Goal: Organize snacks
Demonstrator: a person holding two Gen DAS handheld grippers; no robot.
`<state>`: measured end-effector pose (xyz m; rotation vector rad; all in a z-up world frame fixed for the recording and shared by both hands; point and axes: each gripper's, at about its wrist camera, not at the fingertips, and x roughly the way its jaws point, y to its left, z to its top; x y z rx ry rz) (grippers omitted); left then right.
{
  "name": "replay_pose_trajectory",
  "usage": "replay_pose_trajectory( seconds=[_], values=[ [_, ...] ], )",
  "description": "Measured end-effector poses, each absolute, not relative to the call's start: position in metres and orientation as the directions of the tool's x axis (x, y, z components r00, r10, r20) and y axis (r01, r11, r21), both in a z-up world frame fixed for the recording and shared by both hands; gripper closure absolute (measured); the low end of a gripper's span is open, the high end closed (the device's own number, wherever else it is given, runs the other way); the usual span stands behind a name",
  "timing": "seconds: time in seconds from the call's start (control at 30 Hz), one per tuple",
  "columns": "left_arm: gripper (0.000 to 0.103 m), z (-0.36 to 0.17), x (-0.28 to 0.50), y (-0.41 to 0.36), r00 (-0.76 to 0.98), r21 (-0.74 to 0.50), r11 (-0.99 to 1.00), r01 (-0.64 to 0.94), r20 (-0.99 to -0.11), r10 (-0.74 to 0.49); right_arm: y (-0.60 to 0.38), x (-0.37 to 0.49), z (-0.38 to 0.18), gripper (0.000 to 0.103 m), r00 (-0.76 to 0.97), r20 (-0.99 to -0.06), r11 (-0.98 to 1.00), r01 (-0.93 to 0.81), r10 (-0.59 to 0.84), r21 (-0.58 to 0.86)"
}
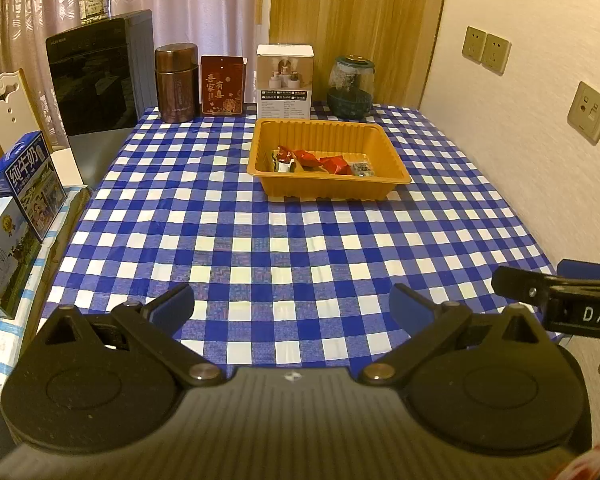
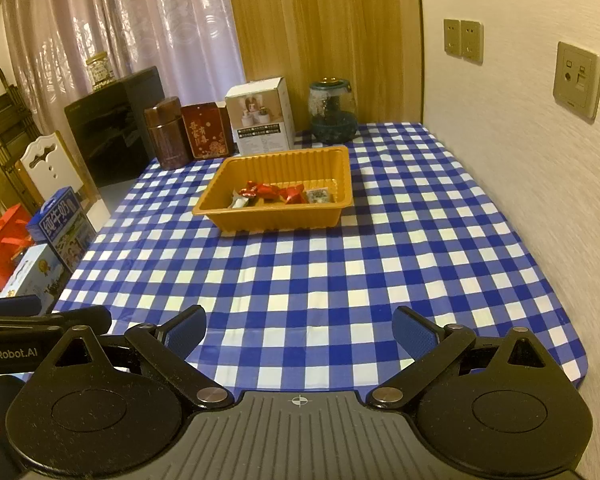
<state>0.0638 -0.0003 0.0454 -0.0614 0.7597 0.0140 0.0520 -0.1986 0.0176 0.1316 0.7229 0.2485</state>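
Note:
An orange plastic tray (image 1: pixel 392 152) (image 2: pixel 342 176) sits on the far half of the blue-and-white checked tablecloth (image 1: pixel 260 248) (image 2: pixel 320 264). Inside it lie several red-wrapped snacks (image 1: pixel 334 164) (image 2: pixel 266 191), a small white packet (image 1: pixel 282 166) (image 2: pixel 239 201) and a grey packet (image 1: pixel 361 168) (image 2: pixel 318 196). My left gripper (image 1: pixel 296 306) is open and empty, low over the near table edge. My right gripper (image 2: pixel 298 330) is open and empty, also at the near edge. The right gripper's side shows at the right of the left wrist view (image 1: pixel 556 296).
Along the far edge stand a brown canister (image 1: pixel 177 82), a red card (image 1: pixel 223 85), a white box (image 1: pixel 285 82) and a glass jar (image 1: pixel 350 86). Milk cartons (image 1: pixel 28 184) stand off the table's left. A wall with sockets (image 1: pixel 486 50) runs along the right.

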Motion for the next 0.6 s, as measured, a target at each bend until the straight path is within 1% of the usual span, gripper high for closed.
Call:
replay_pose_trajectory(
  seconds=[0.6],
  values=[
    [0.0, 0.0457, 0.0652, -0.0032, 0.736, -0.065, 0.997, -0.034, -0.676, -0.019, -0.1998, 0.053, 0.0167, 0.004, 0.721, -0.637, 0.962, -0.181, 0.272, 0.206]
  ],
)
